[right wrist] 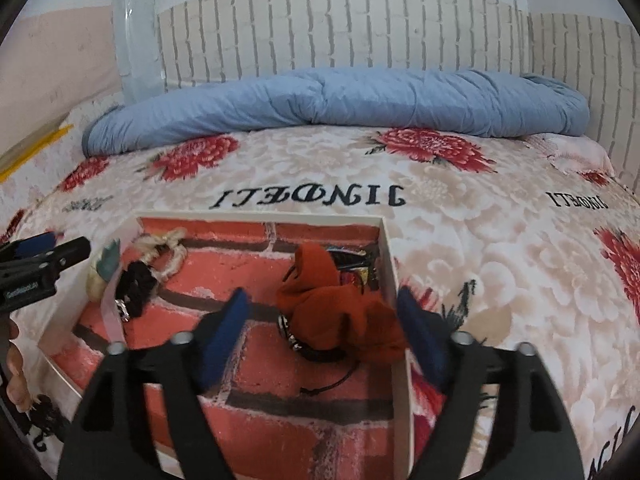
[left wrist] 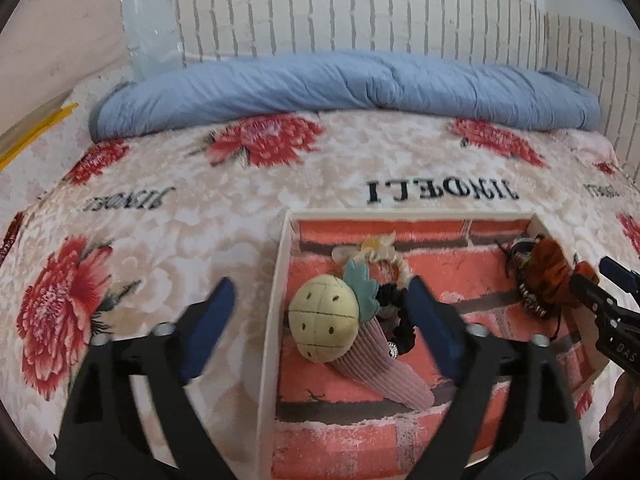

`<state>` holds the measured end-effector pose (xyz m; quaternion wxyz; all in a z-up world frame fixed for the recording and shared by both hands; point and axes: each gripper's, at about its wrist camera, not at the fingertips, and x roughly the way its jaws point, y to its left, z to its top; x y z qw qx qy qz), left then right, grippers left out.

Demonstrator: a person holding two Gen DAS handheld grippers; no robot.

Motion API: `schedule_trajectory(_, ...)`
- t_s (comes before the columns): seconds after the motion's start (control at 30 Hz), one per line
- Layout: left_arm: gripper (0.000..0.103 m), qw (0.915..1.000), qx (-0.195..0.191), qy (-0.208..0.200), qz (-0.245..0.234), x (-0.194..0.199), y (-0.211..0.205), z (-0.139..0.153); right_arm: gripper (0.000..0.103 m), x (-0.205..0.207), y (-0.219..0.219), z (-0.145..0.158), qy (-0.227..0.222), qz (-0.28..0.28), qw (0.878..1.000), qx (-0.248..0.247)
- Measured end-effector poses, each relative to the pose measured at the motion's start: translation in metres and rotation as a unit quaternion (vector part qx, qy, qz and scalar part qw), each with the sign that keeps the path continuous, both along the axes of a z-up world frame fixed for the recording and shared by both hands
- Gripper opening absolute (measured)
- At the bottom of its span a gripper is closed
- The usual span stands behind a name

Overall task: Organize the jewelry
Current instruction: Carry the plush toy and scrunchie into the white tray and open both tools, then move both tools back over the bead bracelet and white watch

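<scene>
A shallow white box (left wrist: 276, 292) with a red brick-print floor lies on the bed. In its left part lie a plush pineapple clip (left wrist: 324, 322), a pink ribbed clip (left wrist: 390, 364), a black scrunchie (left wrist: 402, 320) and a cream braided ring (left wrist: 384, 252). In its right corner lie an orange scrunchie (right wrist: 336, 304) and dark beaded bracelets (right wrist: 296, 340). My left gripper (left wrist: 320, 320) is open, straddling the box's left wall over the pineapple clip. My right gripper (right wrist: 324, 320) is open around the orange scrunchie, its right finger outside the box's right wall (right wrist: 390, 264).
The box sits on a cream bedspread with red flowers (left wrist: 160, 240). A rolled blue quilt (left wrist: 340, 84) lies along the far edge before a brick-pattern wall. A clear plastic item (left wrist: 148, 12) stands at the back left.
</scene>
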<state>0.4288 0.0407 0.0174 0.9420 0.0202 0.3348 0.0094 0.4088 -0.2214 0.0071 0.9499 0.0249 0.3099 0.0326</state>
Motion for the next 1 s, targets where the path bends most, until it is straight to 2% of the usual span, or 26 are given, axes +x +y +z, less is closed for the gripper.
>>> schedule_trajectory(0.07,0.095,0.9999,0.001,-0.014,-0.001,-0.008,0.001,0.010,0.092,-0.007,-0.005,0.007,-0.012,-0.003,1.000,0.006)
schedule_trajectory(0.23,0.098,0.9995,-0.013,-0.028,-0.003,-0.029,0.007,0.029,0.099,-0.026,-0.017,0.028,-0.039,-0.016,0.999,0.012)
schedule_trajectory(0.43,0.098,0.9991,-0.026,-0.032,-0.001,-0.060,0.010,0.046,0.099,-0.058,-0.031,0.050,-0.050,-0.031,0.998,-0.002)
schedule_trajectory(0.6,0.098,0.9986,-0.044,-0.031,0.001,-0.091,0.009,0.052,0.099,-0.094,-0.047,0.054,-0.052,-0.043,0.997,-0.026)
schedule_trajectory(0.8,0.098,0.9993,-0.033,-0.019,-0.002,-0.136,-0.003,0.046,0.099,-0.142,-0.077,0.049,-0.045,-0.066,0.996,-0.047)
schedule_trajectory(0.9,0.098,0.9997,-0.021,-0.010,0.000,-0.159,-0.012,0.034,0.099,-0.164,-0.093,0.042,-0.037,-0.073,0.995,-0.058)
schedule_trajectory(1.0,0.098,0.9996,-0.027,0.006,-0.002,-0.177,-0.019,0.015,0.099,-0.181,-0.106,0.029,-0.026,-0.078,0.995,-0.064)
